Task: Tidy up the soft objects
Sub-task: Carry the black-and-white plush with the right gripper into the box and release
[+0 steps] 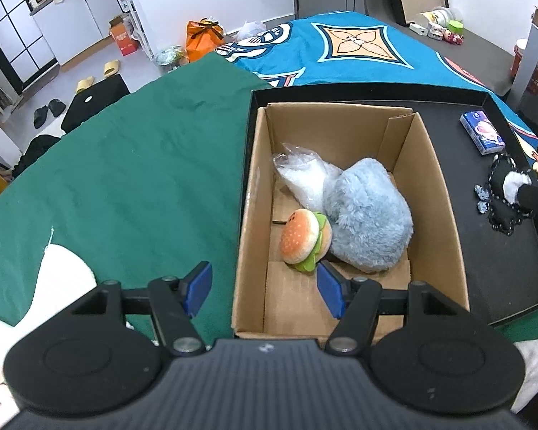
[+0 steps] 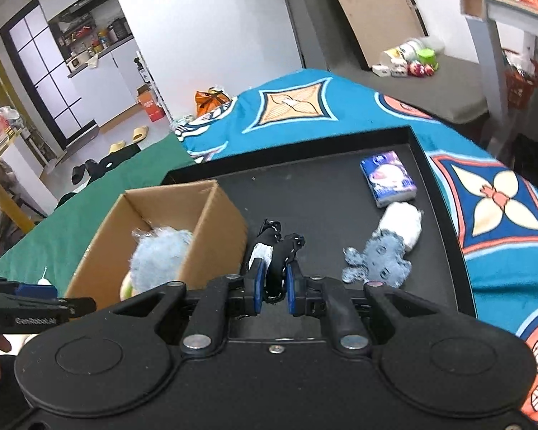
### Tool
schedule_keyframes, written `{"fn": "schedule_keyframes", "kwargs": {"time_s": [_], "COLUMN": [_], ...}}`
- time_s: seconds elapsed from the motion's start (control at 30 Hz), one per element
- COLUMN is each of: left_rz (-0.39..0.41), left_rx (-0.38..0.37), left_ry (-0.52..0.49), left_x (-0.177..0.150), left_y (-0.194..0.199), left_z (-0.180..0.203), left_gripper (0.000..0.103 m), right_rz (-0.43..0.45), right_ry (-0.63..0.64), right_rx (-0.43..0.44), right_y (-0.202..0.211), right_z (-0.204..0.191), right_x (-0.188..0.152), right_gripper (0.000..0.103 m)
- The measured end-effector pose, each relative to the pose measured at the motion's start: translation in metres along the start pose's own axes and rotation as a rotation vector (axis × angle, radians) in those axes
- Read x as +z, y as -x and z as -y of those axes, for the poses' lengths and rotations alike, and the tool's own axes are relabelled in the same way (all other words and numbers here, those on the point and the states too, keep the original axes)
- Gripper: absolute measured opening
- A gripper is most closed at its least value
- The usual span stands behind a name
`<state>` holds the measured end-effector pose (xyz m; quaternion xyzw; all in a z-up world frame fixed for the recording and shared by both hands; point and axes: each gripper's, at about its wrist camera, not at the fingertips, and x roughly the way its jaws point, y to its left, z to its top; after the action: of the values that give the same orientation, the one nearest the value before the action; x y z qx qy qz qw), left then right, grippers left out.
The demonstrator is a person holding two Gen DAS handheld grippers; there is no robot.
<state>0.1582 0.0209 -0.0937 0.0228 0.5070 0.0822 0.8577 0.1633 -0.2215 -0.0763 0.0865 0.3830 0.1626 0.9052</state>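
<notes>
burger toy [image 1: 306,237], plush [image 1: 367,215] in box [image 1: 437,193]; box on tray [image 1: 498,243]

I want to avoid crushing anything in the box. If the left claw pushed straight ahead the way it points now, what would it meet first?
Probably the near left wall of the cardboard box, which runs up between the open left claw fingers. The burger plush sits just inside, near the right finger; depth is hard to judge.

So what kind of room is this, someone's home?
Most likely a lived-in home, perhaps a small flat: slippers lie on the floor, kitchen cabinets hold jars and cookware, and the cardboard box sits on a patterned blue cloth.
</notes>
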Motion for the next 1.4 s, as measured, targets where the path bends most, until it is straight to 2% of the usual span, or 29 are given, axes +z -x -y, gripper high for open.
{"fn": "schedule_keyframes", "kwargs": {"time_s": [0.4,0.5,0.67,0.97,1.07,1.3,1.4], "left_rz": [-0.006,-0.006,-0.015,-0.013,-0.003,0.009,0.008], "left_rx": [-0.054,-0.079,-0.118,-0.165,-0.181,-0.189,-0.196], "left_ry": [0.023,0.039,0.084,0.151,0.163,0.167,0.178], "left_x": [-0.003,-0.004,-0.007,-0.011,-0.012,-0.014,-0.015], "left_y": [-0.007,-0.008,-0.011,-0.015,-0.013,-0.011,-0.011], "left_z": [-0.014,-0.019,-0.03,-0.046,-0.049,-0.052,-0.055], "left_gripper": [0.058,0.051,0.032,0.011,0.008,0.008,0.008], "right_rz": [0.002,0.008,0.005,-0.022,-0.029,-0.056,-0.077], "right_ry": [0.064,0.08,0.11,0.154,0.165,0.165,0.15], "right_rx": [-0.003,0.002,0.017,0.044,0.058,0.118,0.157], "right_y": [0.007,0.009,0.008,0.004,0.003,0.002,-0.003], "right_z": [-0.047,-0.06,-0.079,-0.111,-0.121,-0.142,-0.145], "right_x": [0.009,0.011,0.013,0.005,0.001,-0.005,-0.006], "right_gripper": [0.013,0.013,0.013,0.013,0.014,0.014,0.02]}}
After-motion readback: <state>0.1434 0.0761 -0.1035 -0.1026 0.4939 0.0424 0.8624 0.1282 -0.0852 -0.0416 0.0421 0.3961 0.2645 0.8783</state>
